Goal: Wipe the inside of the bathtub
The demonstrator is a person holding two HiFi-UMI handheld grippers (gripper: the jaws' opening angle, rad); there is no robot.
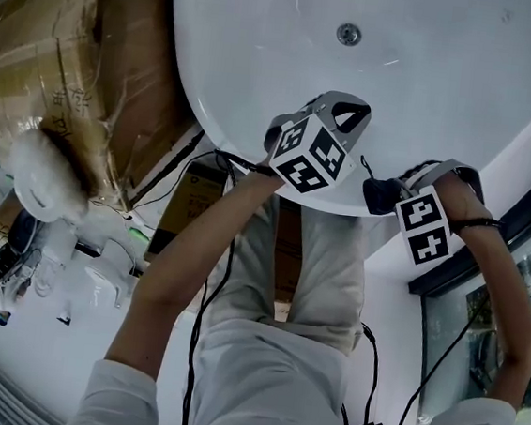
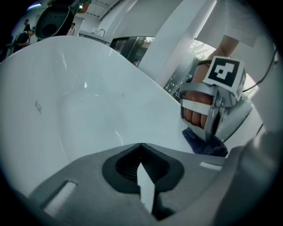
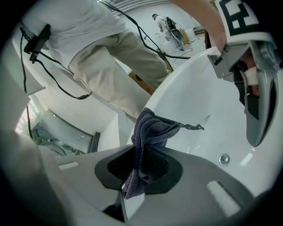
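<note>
The white bathtub (image 1: 448, 94) fills the top of the head view, its drain (image 1: 348, 34) near the upper middle. My left gripper (image 1: 348, 112) hovers over the near rim, shut with nothing between its jaws; in the left gripper view (image 2: 140, 149) it looks across the tub's smooth inside (image 2: 79, 110). My right gripper (image 1: 378, 192) is just to its right at the rim, shut on a dark blue-grey cloth (image 3: 148, 137) that bunches up from the jaws (image 3: 141, 152). The cloth (image 2: 204, 143) touches the tub's rim. The drain (image 3: 224, 159) shows below the left gripper (image 3: 256, 101).
A large taped cardboard box (image 1: 65, 54) stands left of the tub, with a white fluffy bundle (image 1: 47, 179) and small items on the floor beside it. Cables (image 1: 199, 323) trail past the person's legs (image 1: 317, 259). A glass panel (image 1: 480, 324) stands at right.
</note>
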